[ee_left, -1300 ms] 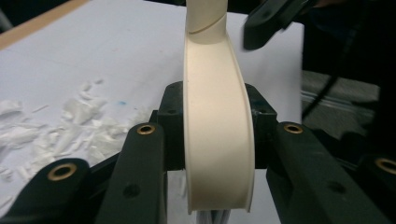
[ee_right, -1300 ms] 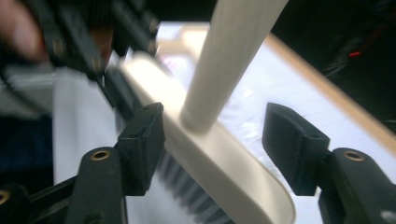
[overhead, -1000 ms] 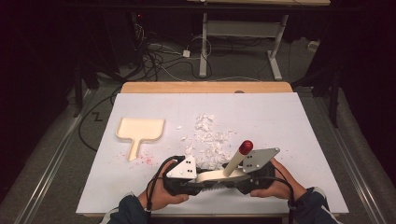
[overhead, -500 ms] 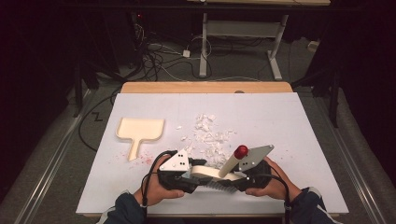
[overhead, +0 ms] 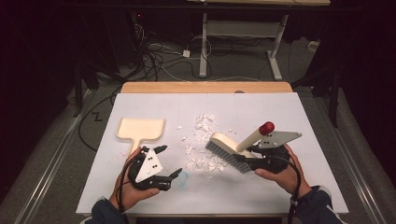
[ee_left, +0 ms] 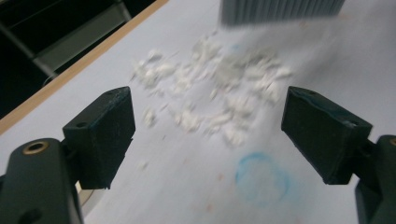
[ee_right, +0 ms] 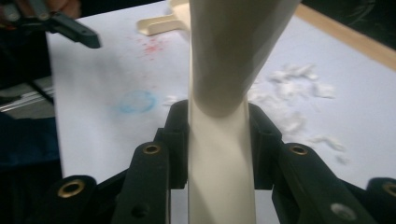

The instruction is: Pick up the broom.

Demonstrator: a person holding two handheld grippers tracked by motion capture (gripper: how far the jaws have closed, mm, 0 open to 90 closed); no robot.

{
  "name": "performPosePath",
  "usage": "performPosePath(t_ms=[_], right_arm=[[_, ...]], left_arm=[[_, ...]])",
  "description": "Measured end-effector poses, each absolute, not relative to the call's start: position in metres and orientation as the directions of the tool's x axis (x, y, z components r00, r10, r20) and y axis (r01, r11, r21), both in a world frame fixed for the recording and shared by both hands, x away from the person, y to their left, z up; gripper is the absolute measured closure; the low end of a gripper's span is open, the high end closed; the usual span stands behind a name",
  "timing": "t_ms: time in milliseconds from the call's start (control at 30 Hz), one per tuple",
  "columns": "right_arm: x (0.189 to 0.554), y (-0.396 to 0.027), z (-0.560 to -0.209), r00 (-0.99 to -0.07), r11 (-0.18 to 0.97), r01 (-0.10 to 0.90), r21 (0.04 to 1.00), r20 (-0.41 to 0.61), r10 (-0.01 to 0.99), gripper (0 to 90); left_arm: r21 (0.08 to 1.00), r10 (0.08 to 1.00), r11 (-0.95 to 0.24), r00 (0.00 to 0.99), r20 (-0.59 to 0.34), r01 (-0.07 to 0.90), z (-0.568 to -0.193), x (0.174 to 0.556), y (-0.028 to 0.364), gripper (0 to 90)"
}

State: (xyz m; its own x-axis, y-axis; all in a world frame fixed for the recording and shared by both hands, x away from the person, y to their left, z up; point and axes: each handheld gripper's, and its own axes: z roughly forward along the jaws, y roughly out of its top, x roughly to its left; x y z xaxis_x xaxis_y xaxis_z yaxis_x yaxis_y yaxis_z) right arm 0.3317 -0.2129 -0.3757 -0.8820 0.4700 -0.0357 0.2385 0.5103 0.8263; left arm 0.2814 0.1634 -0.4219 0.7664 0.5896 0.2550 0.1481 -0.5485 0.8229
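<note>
A cream brush (overhead: 223, 142) with grey bristles and a red-tipped handle hangs tilted over the white sheet, right of centre. My right gripper (overhead: 251, 152) is shut on its handle (ee_right: 219, 140), having just closed on it. A heap of white scraps (overhead: 203, 140) lies left of the bristles. My left gripper (overhead: 168, 162) is at the front left, its jaws just opened wide with nothing between them. It faces the scraps (ee_left: 219, 93) and the bristles (ee_left: 280, 11). A cream dustpan (overhead: 140, 129) lies flat at the left.
The white sheet (overhead: 280, 112) covers the table, with a wooden edge (overhead: 205, 87) at the far side. A faint blue ring mark (ee_left: 261, 177) sits just ahead of the left jaws. Cables and desk legs are on the dark floor beyond.
The left gripper has let go of the brush, opened and moved left, away from it. The right gripper now holds the brush alone, with the bristles facing the scraps.
</note>
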Motion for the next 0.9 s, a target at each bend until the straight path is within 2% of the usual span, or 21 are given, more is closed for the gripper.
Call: performPosePath(t_ms=[100,200,333,467,900], right_arm=[[0.334,-0.22,-0.372,-0.856,0.505,0.243,0.828,-0.062,0.513,67.5],[0.336,-0.225,-0.37,-0.839,0.493,0.251,0.833,-0.066,0.539,67.5],[0.339,-0.23,-0.369,-0.817,0.493,0.255,0.832,-0.087,0.57,67.5],[0.344,-0.232,-0.369,-0.796,0.493,0.262,0.829,-0.103,0.596,67.5],[0.356,-0.239,-0.373,-0.74,0.51,0.284,0.812,-0.153,0.655,67.6]], left_arm=[[0.799,0.623,-0.574,0.729,0.284,0.178,-0.434,0.278,0.179,17.0],[0.797,0.657,-0.562,0.705,0.266,0.223,-0.446,0.276,0.194,17.4],[0.772,0.673,-0.591,0.671,0.311,0.234,-0.456,0.27,0.203,17.3],[0.781,0.702,-0.565,0.652,0.286,0.266,-0.463,0.265,0.212,17.4],[0.767,0.709,-0.574,0.644,0.289,0.288,-0.472,0.258,0.217,17.4]])
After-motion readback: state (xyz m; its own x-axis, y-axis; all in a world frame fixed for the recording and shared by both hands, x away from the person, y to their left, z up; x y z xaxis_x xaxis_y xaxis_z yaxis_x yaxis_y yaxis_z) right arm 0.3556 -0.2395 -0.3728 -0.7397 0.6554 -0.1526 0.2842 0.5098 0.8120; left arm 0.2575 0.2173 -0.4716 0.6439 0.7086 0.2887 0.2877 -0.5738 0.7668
